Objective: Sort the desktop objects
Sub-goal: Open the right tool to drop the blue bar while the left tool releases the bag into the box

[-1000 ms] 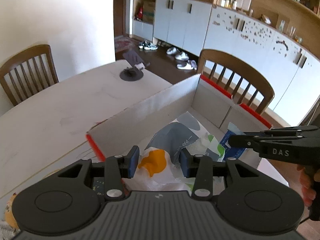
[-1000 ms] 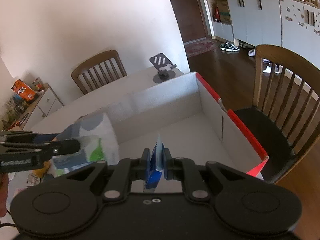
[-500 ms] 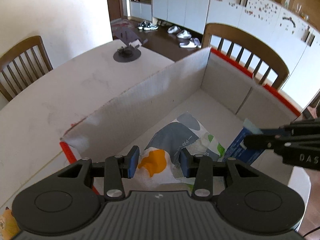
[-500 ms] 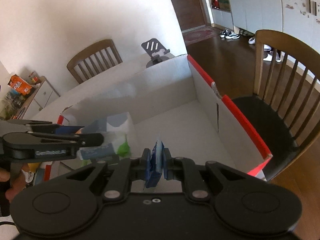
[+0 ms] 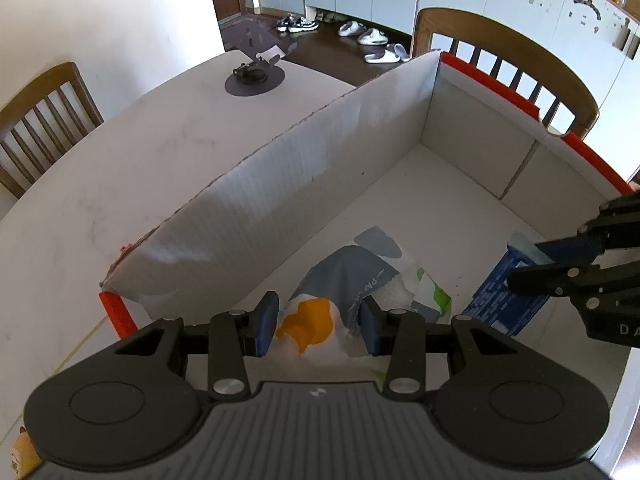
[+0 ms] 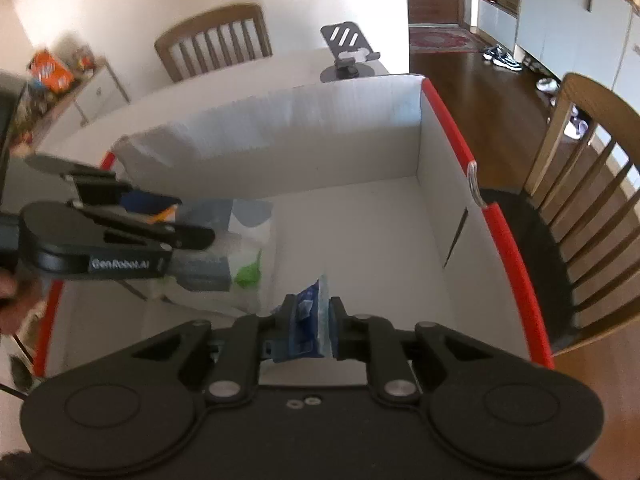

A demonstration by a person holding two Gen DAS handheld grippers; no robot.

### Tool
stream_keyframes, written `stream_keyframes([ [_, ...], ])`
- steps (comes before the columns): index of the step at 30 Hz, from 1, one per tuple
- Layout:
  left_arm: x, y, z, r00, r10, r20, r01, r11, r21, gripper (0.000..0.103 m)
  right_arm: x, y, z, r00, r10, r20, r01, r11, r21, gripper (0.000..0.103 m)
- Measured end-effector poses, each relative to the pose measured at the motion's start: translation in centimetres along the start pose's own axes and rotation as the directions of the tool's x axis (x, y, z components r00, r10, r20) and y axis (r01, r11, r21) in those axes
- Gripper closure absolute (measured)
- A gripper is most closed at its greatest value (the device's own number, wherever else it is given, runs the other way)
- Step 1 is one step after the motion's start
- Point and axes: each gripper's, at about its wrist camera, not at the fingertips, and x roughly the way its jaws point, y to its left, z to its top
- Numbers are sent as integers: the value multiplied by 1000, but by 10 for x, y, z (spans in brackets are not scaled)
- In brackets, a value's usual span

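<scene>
A white cardboard box [image 5: 320,184] with red edges lies open on the table. My left gripper [image 5: 316,320] is shut on a soft tissue pack [image 5: 348,276], white with grey, orange and green print, held low inside the box. From the right wrist view, that left gripper [image 6: 176,216] comes in from the left with the tissue pack [image 6: 248,248]. My right gripper [image 6: 313,312] holds a flat blue packet [image 6: 316,292] between its pads, and its jaws are opening. In the left wrist view the right gripper [image 5: 524,266] stands the blue packet [image 5: 496,300] on the box floor.
A dark phone stand [image 5: 254,74] sits on the white table beyond the box. Wooden chairs [image 5: 504,52] [image 5: 36,120] stand at the table's far and left sides. The far half of the box floor [image 6: 360,216] is bare. A low shelf with snacks [image 6: 52,72] is against the wall.
Both grippers have sunk deeper into the box and tipped further down. The blue packet now reaches the box floor, and the right jaws stand slightly wider around it.
</scene>
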Motion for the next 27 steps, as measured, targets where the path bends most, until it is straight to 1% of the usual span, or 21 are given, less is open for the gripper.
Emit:
stream_keyframes([
  [5,3,0,2,1000,5,-14,-5,1000,2,61,7,4,2,998,-56,-30,53,995,-81,83],
  [11,4,1,5,1000,-1,-23,2,1000,7,58,13,3,2,995,-84,-47,79,993,-90,78],
  [12,3,1,4,1000,-6,-21,7,1000,12,53,13,4,2,995,-85,-49,80,992,-92,77],
  [13,1,0,4,1000,-13,-19,14,1000,21,48,12,3,2,995,-86,-49,82,992,-93,74],
  [15,-3,-2,4,1000,-17,-6,17,999,37,41,10,2,2,995,-87,-46,82,992,-92,67],
  [16,-4,-3,3,1000,-15,-3,15,999,42,38,10,2,2,995,-90,-42,85,992,-94,66],
  [19,-10,-4,2,1000,-25,7,25,999,40,34,6,1,1,995,-95,-35,91,992,-92,64],
  [21,-15,-2,1,999,-34,16,34,999,26,33,2,1,0,995,-92,-25,89,991,-97,62],
  [24,-20,3,2,998,-51,28,51,999,4,32,-5,4,-1,996,-85,-6,84,990,-114,55],
  [27,-28,6,0,997,-58,44,59,998,-13,32,-12,5,-2,997,-75,7,75,990,-120,53],
])
